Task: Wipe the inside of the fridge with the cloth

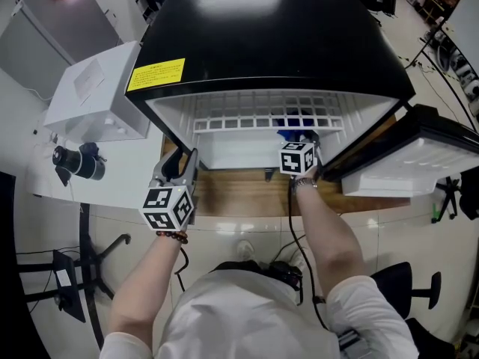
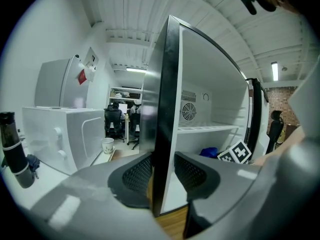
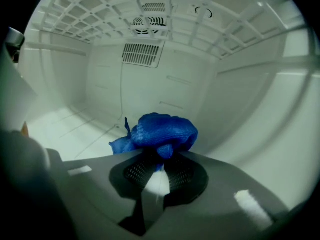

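The cloth (image 3: 160,131) is a blue knit rag, bunched into a soft ball. It looks light, limp and grippy, and it should mould to whatever it is pushed against. The right gripper (image 3: 159,159) is clenched on a fold at the near side of the cloth. This leaves the bulk sticking out past the jaw tips as a wiping pad, which seems a sound place to hold it.

The cloth sits low in the fridge (image 1: 262,36), toward the right, under the wire shelf (image 1: 262,114). I cannot quite tell whether it presses on the floor (image 3: 75,129) of the compartment or hangs just above it.

The right side wall (image 3: 260,134) curves in close. The back wall, with its vent grille (image 3: 141,53), lies farther off. The widest open run is leftward across the floor.

The left gripper (image 2: 162,171) is clamped on the front edge of the fridge's left wall (image 2: 167,99), probably to steady the fridge. The door (image 1: 419,155) stands open at the right.
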`<action>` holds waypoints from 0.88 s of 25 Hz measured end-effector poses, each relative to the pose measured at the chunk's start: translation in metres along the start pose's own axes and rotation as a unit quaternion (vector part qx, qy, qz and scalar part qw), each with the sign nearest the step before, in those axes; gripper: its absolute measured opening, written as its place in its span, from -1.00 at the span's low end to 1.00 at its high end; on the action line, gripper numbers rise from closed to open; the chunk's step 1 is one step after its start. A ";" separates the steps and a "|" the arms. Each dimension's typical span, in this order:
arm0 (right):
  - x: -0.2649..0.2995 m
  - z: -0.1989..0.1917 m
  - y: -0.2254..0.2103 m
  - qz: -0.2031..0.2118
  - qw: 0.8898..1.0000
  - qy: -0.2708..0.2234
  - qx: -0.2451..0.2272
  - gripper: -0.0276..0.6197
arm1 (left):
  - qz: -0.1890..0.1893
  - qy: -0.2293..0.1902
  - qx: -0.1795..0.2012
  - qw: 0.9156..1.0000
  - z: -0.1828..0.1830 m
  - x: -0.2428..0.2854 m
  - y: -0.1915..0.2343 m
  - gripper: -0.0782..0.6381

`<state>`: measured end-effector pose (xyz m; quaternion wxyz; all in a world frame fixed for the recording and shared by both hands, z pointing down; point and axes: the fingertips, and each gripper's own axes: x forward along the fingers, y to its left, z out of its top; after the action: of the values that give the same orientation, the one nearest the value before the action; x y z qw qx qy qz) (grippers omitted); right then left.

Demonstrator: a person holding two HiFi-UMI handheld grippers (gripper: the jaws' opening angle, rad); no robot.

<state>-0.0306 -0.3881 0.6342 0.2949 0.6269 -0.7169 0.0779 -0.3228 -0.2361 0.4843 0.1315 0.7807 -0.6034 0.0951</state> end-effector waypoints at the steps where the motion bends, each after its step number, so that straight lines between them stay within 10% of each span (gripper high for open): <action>1: 0.000 0.000 -0.003 -0.001 1.000 -0.001 0.002 -0.75 | 0.001 0.000 0.000 1.000 0.000 0.000 0.000 -0.42; 12: -0.025 0.030 0.013 0.025 0.998 -0.047 0.018 -0.75 | 0.002 0.006 0.003 1.000 -0.001 0.001 0.000 -0.42; 22: -0.088 0.078 0.118 0.134 0.984 -0.112 0.024 -0.75 | -0.007 0.013 0.000 1.000 0.000 0.002 -0.001 -0.42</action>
<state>-0.1639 -0.3267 0.5553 0.1848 0.5372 -0.8205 0.0635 -0.3213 -0.2373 0.4852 0.1395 0.7837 -0.5962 0.1043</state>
